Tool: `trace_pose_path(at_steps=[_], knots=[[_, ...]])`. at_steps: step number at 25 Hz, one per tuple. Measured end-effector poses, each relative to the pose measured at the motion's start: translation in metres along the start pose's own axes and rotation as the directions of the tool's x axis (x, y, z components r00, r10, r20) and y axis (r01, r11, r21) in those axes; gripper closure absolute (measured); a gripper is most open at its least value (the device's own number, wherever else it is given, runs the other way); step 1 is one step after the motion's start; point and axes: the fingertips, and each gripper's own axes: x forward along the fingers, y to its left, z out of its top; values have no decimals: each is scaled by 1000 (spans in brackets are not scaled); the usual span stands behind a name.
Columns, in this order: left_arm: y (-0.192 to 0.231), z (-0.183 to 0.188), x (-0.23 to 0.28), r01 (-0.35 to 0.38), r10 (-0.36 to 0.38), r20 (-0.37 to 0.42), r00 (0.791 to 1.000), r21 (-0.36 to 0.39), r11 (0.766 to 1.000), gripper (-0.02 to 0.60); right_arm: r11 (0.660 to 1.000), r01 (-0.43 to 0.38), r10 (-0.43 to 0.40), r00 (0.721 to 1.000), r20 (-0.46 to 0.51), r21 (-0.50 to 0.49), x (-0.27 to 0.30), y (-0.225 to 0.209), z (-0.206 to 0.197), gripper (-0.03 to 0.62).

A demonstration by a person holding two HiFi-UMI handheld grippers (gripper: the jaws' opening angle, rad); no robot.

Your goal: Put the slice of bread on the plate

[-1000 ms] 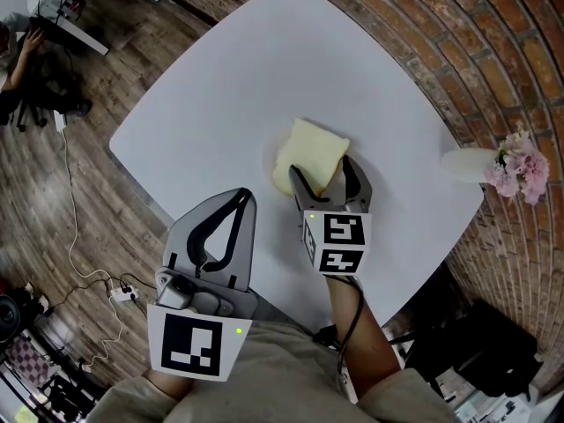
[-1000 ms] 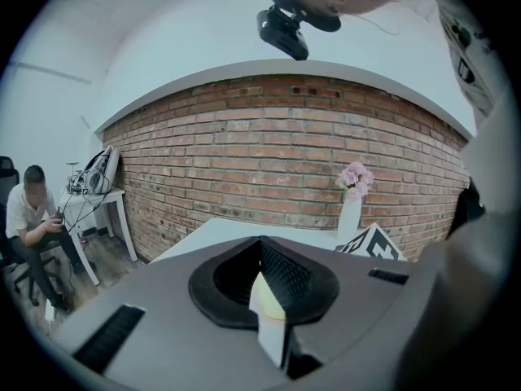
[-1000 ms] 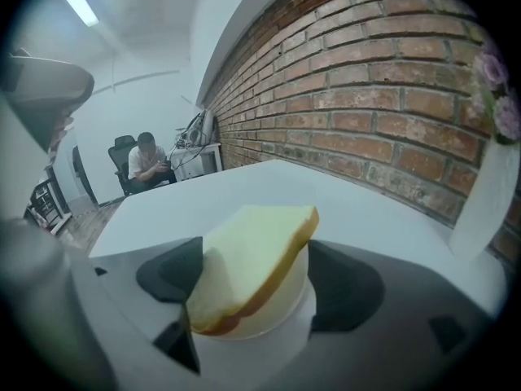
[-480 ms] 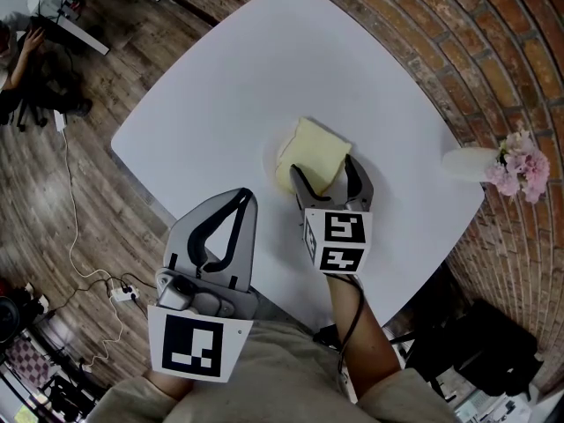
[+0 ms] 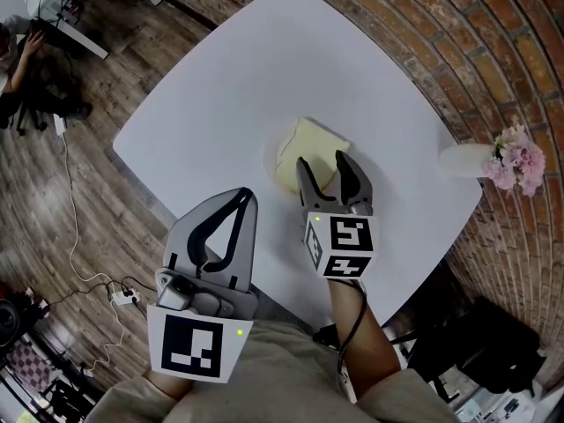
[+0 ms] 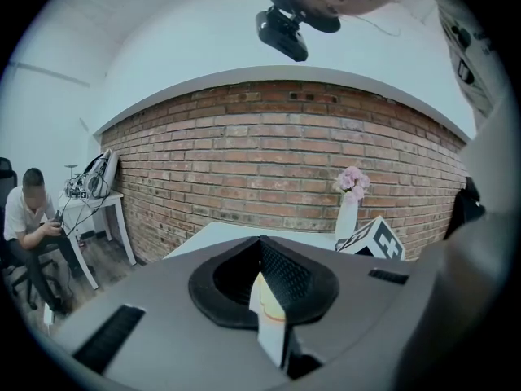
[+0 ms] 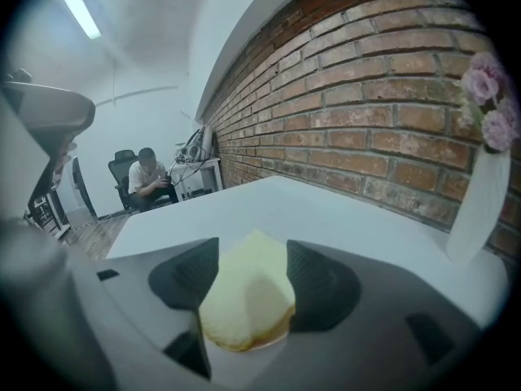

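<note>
Head view was bright and evenly lit; white worktop (image 5: 220, 104) was near blown out, plate (image 5: 268, 159) rim prob. lost in glare, shadows faint. Brick wall (image 5: 458, 51) bowed w/ fisheye at frame edges. Gripper views had dark vignetted corners; strip light (image 7: 77, 6) glared top left; slice of bread (image 7: 244, 300) looked soft, out of focus.

Spongy bread (image 5: 306, 151), matt table (image 5: 238, 77)

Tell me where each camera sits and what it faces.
Head view: on the person's head, looking down at table; left tool, right tool, forearm show.
Left gripper view: on left tool, facing brick wall; shut jaws show.
Right gripper view: on right tool, facing bread between jaws that just closed further.
Gripper views share the vase.
</note>
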Motion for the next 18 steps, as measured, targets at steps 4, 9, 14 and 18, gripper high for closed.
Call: trace_pose_path(at_steps=[4,9,14,18], knots=[[-2,1,-4,5,-5,3,1000,6,1000,572,1000,13,-14,999,35,17,-8,0,7,507],[-2,2,-7,8,-8,8,1000,7,1000,572,999,16,-18,997,81,28,-21,4,20,586],[-5,6,-11,16,-16,19,1000,6,1000,572,1000,19,-18,986,167,-2,-46,14,48,588],[-7,10,-16,20,-20,33,999,7,1000,572,999,23,-11,972,236,-50,-72,27,72,588]])
